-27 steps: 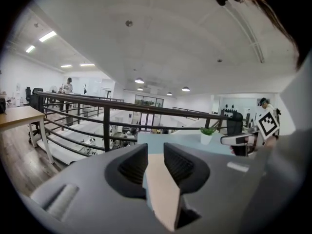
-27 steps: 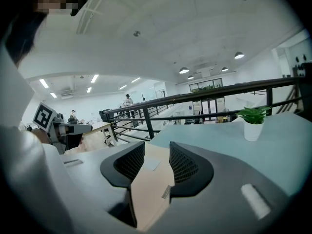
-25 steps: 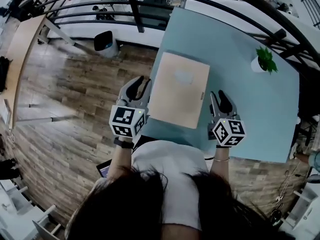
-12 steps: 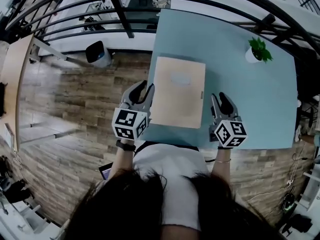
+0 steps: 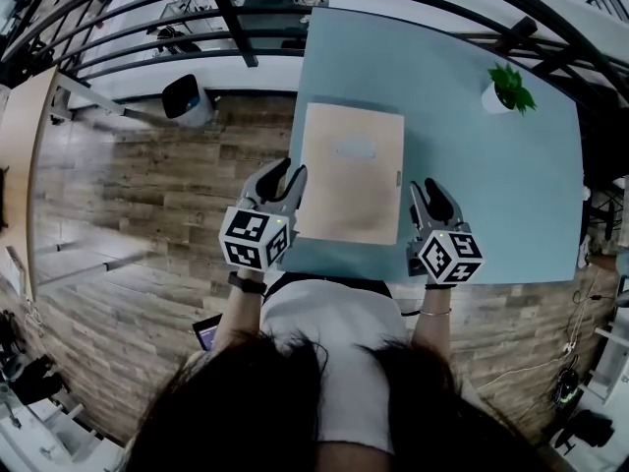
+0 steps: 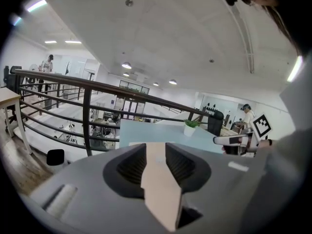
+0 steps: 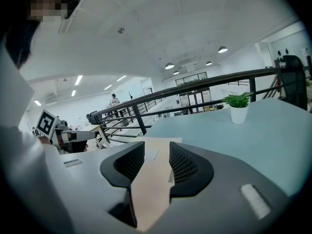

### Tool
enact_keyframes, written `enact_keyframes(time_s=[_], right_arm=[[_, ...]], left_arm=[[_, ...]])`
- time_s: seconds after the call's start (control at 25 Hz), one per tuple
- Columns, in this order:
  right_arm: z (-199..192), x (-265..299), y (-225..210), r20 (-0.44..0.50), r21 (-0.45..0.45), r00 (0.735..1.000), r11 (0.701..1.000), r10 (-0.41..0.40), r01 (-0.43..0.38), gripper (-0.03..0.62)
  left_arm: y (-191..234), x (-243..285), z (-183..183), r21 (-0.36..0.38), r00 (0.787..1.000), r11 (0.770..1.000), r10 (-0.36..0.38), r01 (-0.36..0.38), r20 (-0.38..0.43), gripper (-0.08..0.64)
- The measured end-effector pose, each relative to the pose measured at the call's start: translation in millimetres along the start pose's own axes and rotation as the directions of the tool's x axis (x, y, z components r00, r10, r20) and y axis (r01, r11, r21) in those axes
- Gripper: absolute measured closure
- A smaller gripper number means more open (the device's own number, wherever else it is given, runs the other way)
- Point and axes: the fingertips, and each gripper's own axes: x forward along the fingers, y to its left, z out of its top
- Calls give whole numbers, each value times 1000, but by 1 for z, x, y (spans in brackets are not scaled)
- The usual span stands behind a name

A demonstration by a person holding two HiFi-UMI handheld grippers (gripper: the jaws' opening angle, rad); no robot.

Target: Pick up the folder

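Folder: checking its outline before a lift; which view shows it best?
Head view: the whole folder lies flat on the blue table. Both gripper views show only a strip of it beyond their jaws.

Left gripper nearer folder.

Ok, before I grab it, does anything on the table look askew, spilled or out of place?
Nothing stands out. The folder lies flat and closed near the left edge of the table, roughly square with it. The potted plant stands upright at the far right corner. No spill or damage shows.
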Motion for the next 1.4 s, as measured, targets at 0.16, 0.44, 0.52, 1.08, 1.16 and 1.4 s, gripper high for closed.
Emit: enact_keyframes(time_s=[0.16,0.44,0.52,1.08,1.16,1.4], right_arm=[[-15,4,1,-35,26,999,1000,3,-2,457],[-52,7,-4,-112,90,994,996,4,6,453],[-61,9,-7,-132,110,991,994,8,7,448],[-96,22,-16,-219,199,975,980,49,-4,436],[-97,23,-17,-220,205,974,979,50,-4,436],[-103,22,-19,-226,242,973,970,54,2,436]], left_arm=[[2,4,-19,-37,999,999,-23,21,-44,430],[6,10,-67,-82,986,996,-52,40,-159,422],[7,13,-77,-101,981,994,-59,41,-185,419],[11,24,-131,-195,948,981,-73,11,-311,402],[11,25,-136,-202,944,979,-66,0,-323,403],[18,23,-141,-267,945,963,-65,-25,-322,402]])
